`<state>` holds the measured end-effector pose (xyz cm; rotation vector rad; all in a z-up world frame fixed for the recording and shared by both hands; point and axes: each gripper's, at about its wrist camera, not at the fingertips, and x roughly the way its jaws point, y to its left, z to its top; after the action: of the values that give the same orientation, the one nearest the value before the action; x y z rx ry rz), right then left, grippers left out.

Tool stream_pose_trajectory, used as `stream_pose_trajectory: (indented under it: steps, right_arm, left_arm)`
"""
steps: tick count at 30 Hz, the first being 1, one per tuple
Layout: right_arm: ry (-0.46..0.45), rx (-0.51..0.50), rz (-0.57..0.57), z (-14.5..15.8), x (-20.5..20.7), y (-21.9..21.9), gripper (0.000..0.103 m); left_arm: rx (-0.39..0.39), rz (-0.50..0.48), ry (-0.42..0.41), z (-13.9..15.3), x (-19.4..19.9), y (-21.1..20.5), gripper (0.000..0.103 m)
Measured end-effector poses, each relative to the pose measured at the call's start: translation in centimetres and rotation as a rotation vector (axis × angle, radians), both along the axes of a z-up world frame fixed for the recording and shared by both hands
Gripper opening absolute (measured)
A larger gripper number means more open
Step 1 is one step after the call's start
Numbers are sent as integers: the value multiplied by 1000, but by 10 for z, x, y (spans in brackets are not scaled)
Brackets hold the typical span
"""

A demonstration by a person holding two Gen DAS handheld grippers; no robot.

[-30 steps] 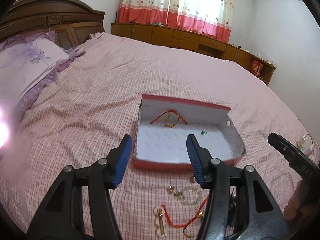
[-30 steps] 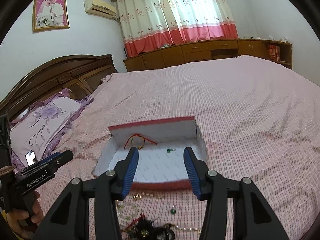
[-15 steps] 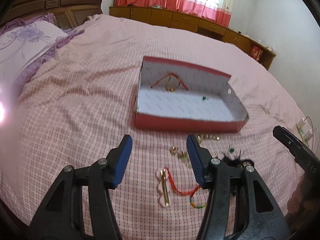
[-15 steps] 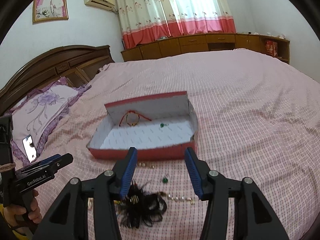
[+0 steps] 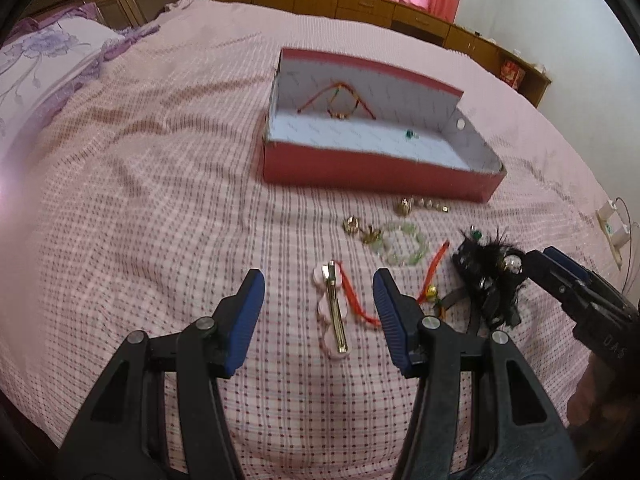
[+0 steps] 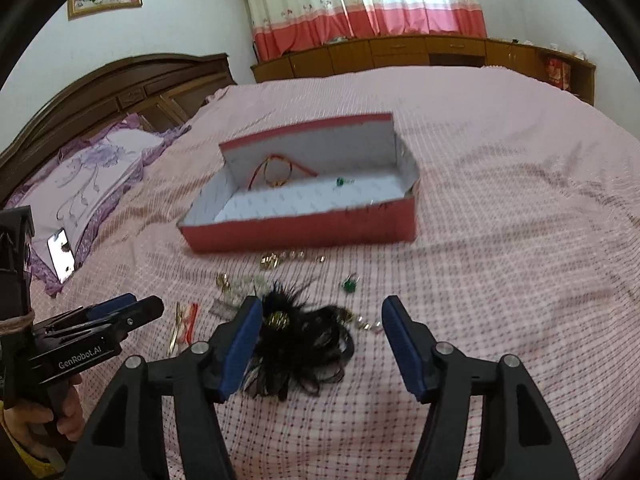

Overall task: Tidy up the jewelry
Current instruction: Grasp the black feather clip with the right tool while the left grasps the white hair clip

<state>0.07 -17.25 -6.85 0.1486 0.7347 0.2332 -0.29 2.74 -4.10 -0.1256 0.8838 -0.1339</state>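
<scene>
Right wrist: black feathered hairpiece (image 6: pixel 296 340) between opening jaws, untouched; left jaws spread.

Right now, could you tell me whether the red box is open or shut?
Open: the red box has no lid on, and its white inside shows a red cord and a green bead.

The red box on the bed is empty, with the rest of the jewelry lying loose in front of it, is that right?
Not quite: the red box is not empty. The left wrist view shows a red cord bracelet against its back wall and a green bead on its floor. The rest of the jewelry does lie loose on the bed in front.
</scene>
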Motion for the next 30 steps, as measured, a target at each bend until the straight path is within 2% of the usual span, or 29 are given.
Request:
stream_pose_trajectory:
  steps: [7, 11, 19, 22, 25, 26, 30]
  right_arm:
    - [46, -20, 13, -15, 3, 10, 69]
    - [66, -30, 18, -21, 6, 14, 70]
    - [93, -39, 43, -32, 17, 27, 70]
    - [93, -48, 47, -35, 21, 31, 70]
    - [92, -49, 43, -38, 24, 29, 69]
    - [91, -48, 40, -39, 25, 29, 65]
    - [82, -53, 31, -40, 26, 24, 53]
  left_arm:
    - [38, -25, 58, -18, 2, -8, 48]
    - [22, -20, 92, -30, 2, -4, 48]
    - [56, -26, 76, -38, 3, -7, 43]
    - [77, -37, 57, -38, 2, -9, 34]
    - [79, -45, 47, -37, 4, -11, 17]
    - [74, -49, 47, -37, 4, -11, 10]
    - [53, -46, 43, -35, 5, -9, 10]
